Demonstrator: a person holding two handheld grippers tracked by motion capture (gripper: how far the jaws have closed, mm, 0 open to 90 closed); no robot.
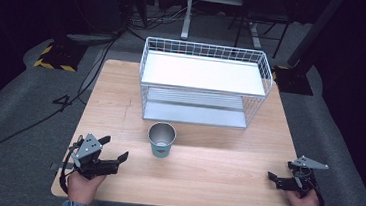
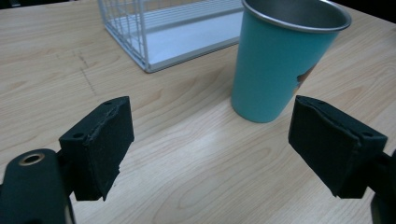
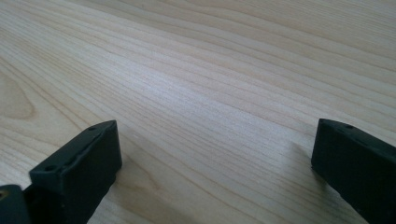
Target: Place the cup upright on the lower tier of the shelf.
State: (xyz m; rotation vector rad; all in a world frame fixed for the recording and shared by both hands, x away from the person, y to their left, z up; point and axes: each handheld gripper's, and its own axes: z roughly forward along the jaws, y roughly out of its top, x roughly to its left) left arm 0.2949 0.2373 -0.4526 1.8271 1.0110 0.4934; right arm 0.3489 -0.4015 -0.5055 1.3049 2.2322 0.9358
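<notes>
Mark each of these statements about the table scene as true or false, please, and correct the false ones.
1. The teal cup stands upright on the table. True.
2. The left gripper is shut on the cup. False: its jaws are open and the cup stands ahead of them, untouched.
3. The cup sits inside the white wire rack. False: it stands on the table in front of the rack.
4. The right gripper holds nothing. True.

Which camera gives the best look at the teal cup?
The left gripper view: the teal cup stands close and upright, showing its metal rim and a printed side. The high view shows it small, from above, in front of the wire rack. The right gripper view faces bare table.
</notes>
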